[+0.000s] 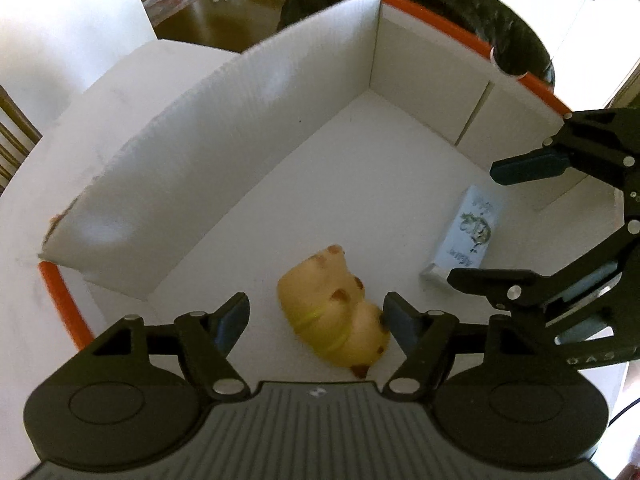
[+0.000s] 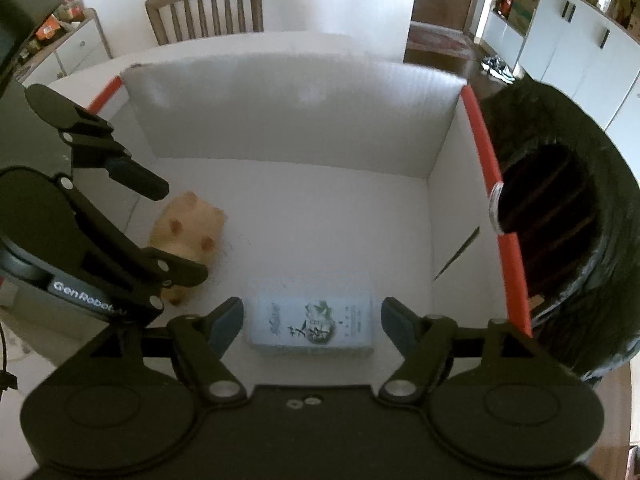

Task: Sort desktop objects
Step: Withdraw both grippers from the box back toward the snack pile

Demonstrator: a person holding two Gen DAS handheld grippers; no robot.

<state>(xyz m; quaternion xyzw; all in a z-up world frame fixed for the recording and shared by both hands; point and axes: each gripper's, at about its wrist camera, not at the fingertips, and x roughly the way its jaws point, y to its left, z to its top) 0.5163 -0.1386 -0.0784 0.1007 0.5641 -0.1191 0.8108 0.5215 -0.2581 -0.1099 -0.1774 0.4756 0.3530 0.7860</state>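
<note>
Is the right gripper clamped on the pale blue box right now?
No: in the right wrist view the right gripper stands open, with a gap on either side of the pale blue box lying on the floor of the white bin.

A white table (image 2: 288, 46) carries an open white box (image 2: 296, 120) with orange-red rims. On the box floor lie a yellow plush toy (image 1: 336, 308) with brown spots and, near it but apart, a small pale blue printed carton (image 2: 312, 316), lying flat.

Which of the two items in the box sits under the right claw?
The pale blue printed packet, lying flat between the right claw's open fingers. The yellow spotted plush toy lies further left, under the left claw.
</note>
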